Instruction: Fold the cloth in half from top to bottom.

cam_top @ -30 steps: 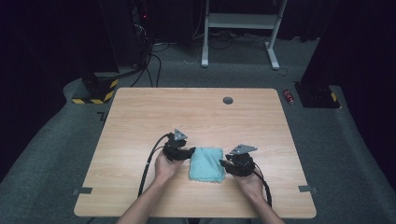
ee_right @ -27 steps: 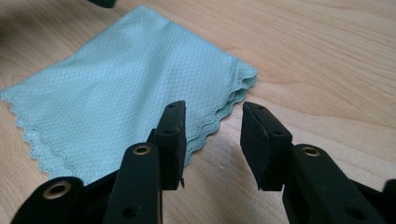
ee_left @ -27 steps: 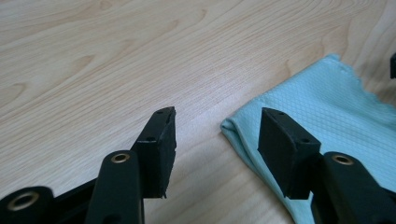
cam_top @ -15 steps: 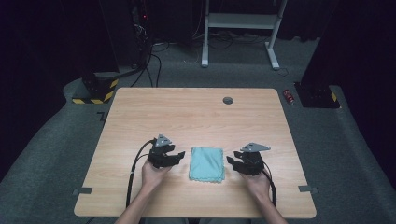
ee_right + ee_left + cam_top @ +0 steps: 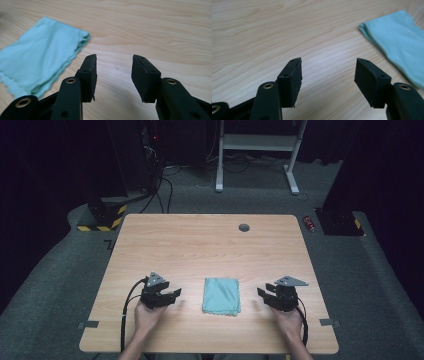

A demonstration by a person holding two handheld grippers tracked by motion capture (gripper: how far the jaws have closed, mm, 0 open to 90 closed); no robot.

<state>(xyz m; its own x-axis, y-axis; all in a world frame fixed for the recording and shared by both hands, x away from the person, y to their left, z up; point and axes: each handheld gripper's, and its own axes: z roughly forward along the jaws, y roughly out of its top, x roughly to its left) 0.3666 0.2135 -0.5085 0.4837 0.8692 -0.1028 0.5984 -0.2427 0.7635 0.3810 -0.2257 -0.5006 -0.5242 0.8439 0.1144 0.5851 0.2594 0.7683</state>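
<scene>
Wooden table, teal cloth folded flat between left claw and right claw; both wide, empty, just been opening.

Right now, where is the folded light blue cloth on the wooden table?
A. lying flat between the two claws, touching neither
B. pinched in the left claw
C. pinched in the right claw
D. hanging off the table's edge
A: the folded light blue cloth lies flat on the wooden table, with the left claw and the right claw open on either side, bare wood between each and the cloth.
</scene>
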